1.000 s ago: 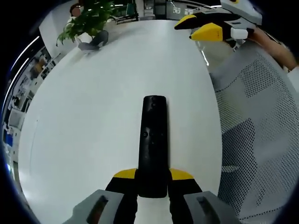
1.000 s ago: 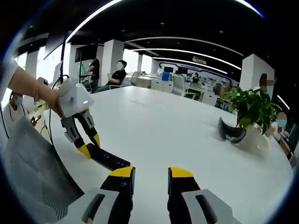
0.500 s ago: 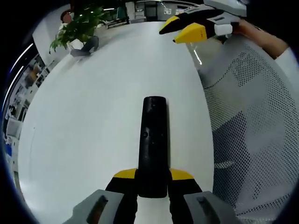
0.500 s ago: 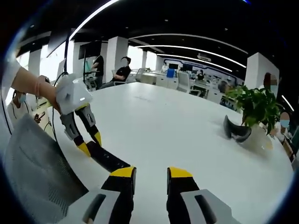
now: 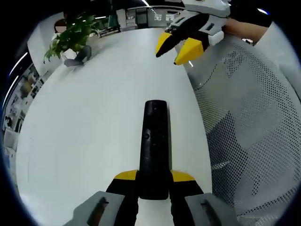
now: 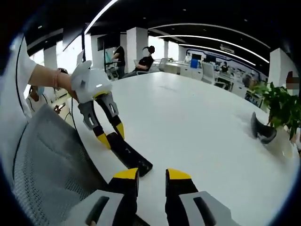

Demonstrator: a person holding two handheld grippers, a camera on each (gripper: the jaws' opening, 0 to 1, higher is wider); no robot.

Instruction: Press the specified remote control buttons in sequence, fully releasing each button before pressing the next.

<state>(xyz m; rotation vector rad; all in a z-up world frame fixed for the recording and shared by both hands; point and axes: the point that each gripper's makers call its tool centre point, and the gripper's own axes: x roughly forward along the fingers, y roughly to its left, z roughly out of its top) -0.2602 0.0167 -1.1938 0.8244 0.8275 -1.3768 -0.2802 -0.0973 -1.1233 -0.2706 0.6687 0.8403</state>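
Long black plastic remote control [image 5: 154, 146] on white table [image 5: 84, 122], pinched at near end by left gripper [image 5: 154, 178]. Right gripper [image 6: 151, 175] spread beside remote's far end; presses seemingly pending.

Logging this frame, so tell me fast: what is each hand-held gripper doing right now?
Left hand-held gripper: shut on the remote control, gripping its near end.
Right hand-held gripper: open, holding nothing, above the white table.

Your remote control [image 5: 154, 143] is plain glossy black against the white table [image 5: 84, 132]. Both your left gripper [image 5: 154, 176] and right gripper [image 6: 151, 174] show black jaws tipped yellow on grey bodies. The chair [image 5: 249, 136] has grey dotted mesh, and the plant [image 5: 68, 36] is green.
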